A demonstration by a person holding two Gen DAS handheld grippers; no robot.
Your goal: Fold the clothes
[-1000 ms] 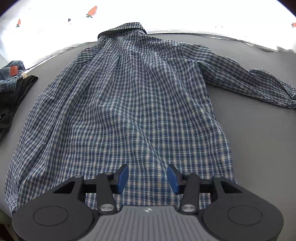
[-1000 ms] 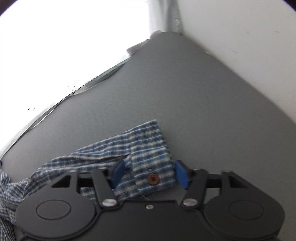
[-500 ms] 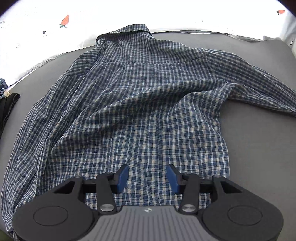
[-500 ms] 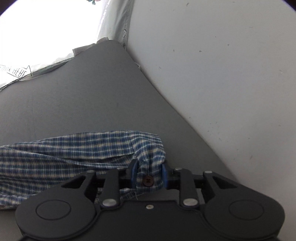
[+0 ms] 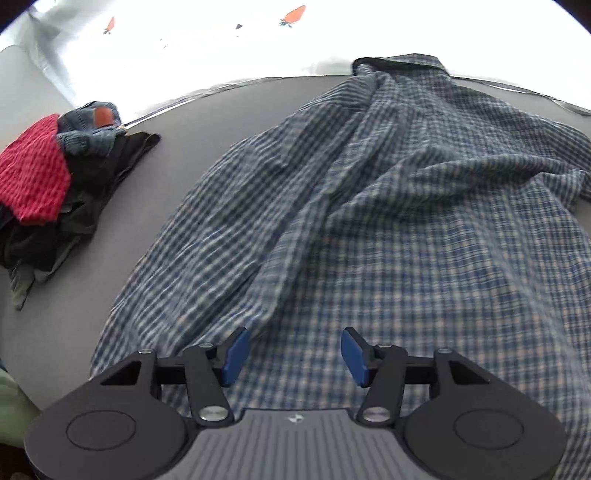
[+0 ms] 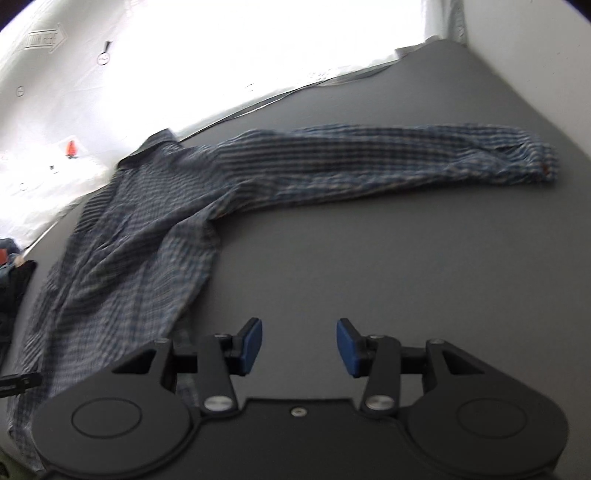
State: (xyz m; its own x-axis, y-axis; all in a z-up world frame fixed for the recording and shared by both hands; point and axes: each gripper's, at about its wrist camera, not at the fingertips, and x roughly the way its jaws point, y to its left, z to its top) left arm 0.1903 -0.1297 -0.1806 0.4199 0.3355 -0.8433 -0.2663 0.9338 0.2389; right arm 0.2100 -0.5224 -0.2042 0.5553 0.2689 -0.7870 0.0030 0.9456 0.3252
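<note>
A blue and white checked shirt (image 5: 388, 206) lies spread on the grey surface, collar at the far edge. My left gripper (image 5: 291, 354) is open and empty above the shirt's hem. In the right wrist view the shirt (image 6: 140, 236) lies at the left with one sleeve (image 6: 369, 162) stretched straight out to the right, its buttoned cuff (image 6: 543, 162) at the far end. My right gripper (image 6: 299, 345) is open and empty over bare grey surface (image 6: 369, 266), well back from the cuff.
A pile of other clothes, red knit (image 5: 33, 177) on top of dark and denim pieces (image 5: 85, 147), sits at the left of the surface. A white wall (image 6: 554, 55) borders the right side. A bright white sheet with strawberry prints (image 5: 293, 14) runs along the far edge.
My right gripper has opened, let go of the cuff and drawn back; the sleeve now lies stretched out flat. My left gripper has swung left, bringing the clothes pile into view.
</note>
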